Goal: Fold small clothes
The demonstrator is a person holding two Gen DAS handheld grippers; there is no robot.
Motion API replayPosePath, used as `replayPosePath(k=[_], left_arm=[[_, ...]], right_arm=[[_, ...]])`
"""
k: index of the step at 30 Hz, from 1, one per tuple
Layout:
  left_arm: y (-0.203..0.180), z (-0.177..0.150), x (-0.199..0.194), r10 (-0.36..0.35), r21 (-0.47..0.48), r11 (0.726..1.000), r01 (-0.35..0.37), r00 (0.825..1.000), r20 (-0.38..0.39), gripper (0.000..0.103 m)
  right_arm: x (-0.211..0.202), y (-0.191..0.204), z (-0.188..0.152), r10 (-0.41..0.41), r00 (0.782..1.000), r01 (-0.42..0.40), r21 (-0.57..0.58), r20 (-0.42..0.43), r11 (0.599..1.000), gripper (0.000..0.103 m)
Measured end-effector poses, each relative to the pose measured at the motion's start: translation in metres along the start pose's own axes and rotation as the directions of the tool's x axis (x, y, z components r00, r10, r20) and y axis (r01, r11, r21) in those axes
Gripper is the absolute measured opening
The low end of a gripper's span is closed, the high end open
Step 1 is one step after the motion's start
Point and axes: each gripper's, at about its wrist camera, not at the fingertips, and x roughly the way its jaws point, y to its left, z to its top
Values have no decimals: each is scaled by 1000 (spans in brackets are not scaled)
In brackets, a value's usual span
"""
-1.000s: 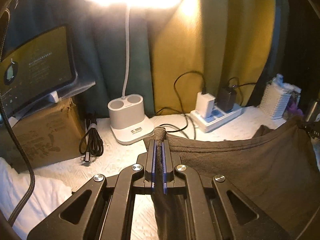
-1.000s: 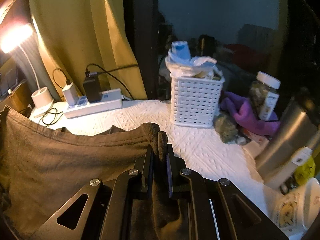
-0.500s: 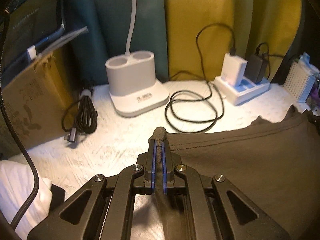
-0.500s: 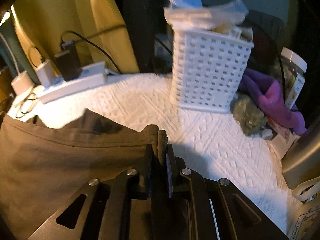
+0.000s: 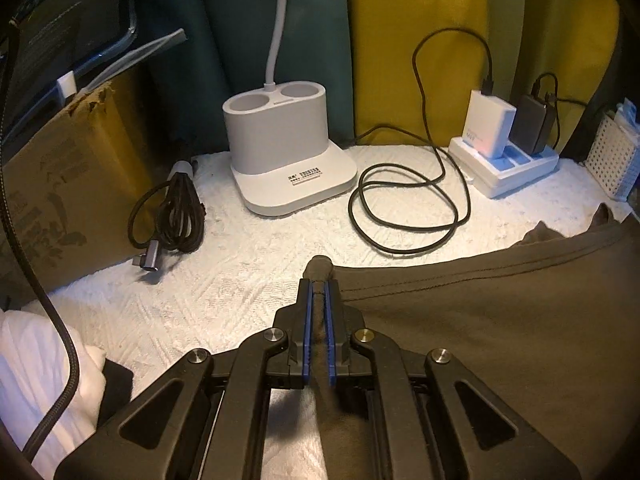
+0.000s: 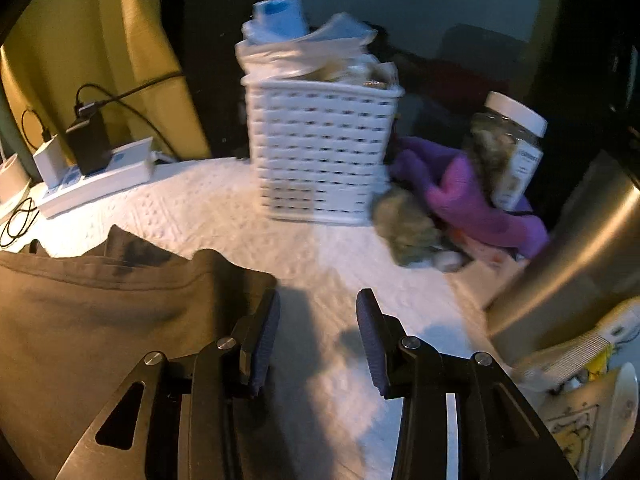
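Observation:
A dark brown garment (image 5: 500, 320) lies flat on the white textured cloth (image 5: 240, 272), spreading to the right in the left wrist view. My left gripper (image 5: 319, 280) is shut on the garment's hemmed corner, with a tuft of cloth poking out beyond the blue pads. In the right wrist view the same garment (image 6: 100, 320) lies at the left, its corner beside my left finger. My right gripper (image 6: 318, 308) has its jaws opening, with only white cloth between them.
A white lamp base (image 5: 288, 160), a bundled black cable (image 5: 172, 216), a looped cable (image 5: 408, 208) and a power strip with chargers (image 5: 504, 160) line the back. A cardboard box (image 5: 60, 184) stands left. A white basket (image 6: 320, 152), purple cloth (image 6: 472, 196), a jar (image 6: 508, 152) and a steel flask (image 6: 572, 248) crowd the right.
Both grippers came down with the garment until it lay on the white cloth. My right gripper then opened and let go of its corner; the left stays shut on its corner.

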Motion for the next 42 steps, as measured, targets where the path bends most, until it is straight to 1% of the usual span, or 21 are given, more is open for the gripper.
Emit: replayPosePath(k=[6, 7, 9, 10, 11, 12, 13, 14, 15, 16, 19, 24, 29, 33, 38, 40, 41, 42], left_arm=[[1, 3, -22, -19, -18, 1000, 19, 1000, 2, 6], [2, 1, -27, -21, -22, 1000, 21, 1000, 2, 6], [4, -2, -35, -30, -31, 999, 30, 1000, 0, 8], [4, -4, -39, -29, -34, 999, 29, 1000, -1, 10], [5, -6, -42, -27, -36, 999, 27, 1000, -2, 17], [7, -8, -44, -26, -39, 999, 26, 1000, -3, 22], [8, -10, -48, -27, -46, 999, 27, 1000, -3, 35], [10, -12, -50, -27, -51, 998, 27, 1000, 0, 46], [12, -13, -53, -25, -57, 998, 25, 1000, 4, 49], [13, -15, -55, -19, -63, 998, 19, 1000, 6, 51], [18, -19, -60, -5, -77, 997, 5, 1000, -7, 51], [18, -34, -69, -32, -74, 997, 29, 999, -40, 51], [16, -58, -82, -60, -73, 996, 54, 995, -84, 54], [17, -77, -100, -72, -82, 995, 65, 994, -85, 59], [17, -97, -121, -100, -75, 993, 94, 992, -75, 59], [16, -107, -128, -121, -78, 990, 115, 990, -71, 59], [16, -111, -131, -132, -80, 989, 127, 989, -71, 59], [14, -116, -133, -146, -77, 987, 140, 987, -72, 59]], right_arm=[[-3, 5, -2, 97, 995, -98, -21, -3, 995, 42], [3, 9, 0, 125, 992, -126, -14, -10, 992, 42], [16, 13, 1, 186, 981, -186, -1, -57, 982, 42], [19, 15, 0, 204, 976, -205, -3, -72, 979, 42], [22, 18, -1, 217, 973, -218, 0, -78, 976, 41], [24, 20, -1, 231, 969, -232, 1, -82, 973, 38], [26, 23, -1, 250, 965, -251, -4, -82, 968, 30], [27, 25, 0, 263, 962, -265, -14, -77, 964, 15], [28, 27, 1, 248, 966, -250, -24, -74, 968, 14], [30, 28, 4, 209, 976, -212, -44, -69, 976, 12], [34, 25, 11, 92, 994, -97, -94, -53, 991, 10], [40, 10, 10, 24, 998, -29, -91, -56, 995, 10], [28, -1, 3, 8, 998, -12, -60, -55, 998, 10], [6, -4, -9, -7, 998, 3, -71, -58, 997, 10], [-26, 4, -28, -4, 999, 0, -97, -42, 995, 10], [-39, 5, -37, 0, 999, -3, -97, -38, 995, 12], [-45, 7, -42, 1, 999, -4, -96, -37, 995, 23], [-51, 9, -48, 2, 999, -5, -91, -38, 996, 54]])
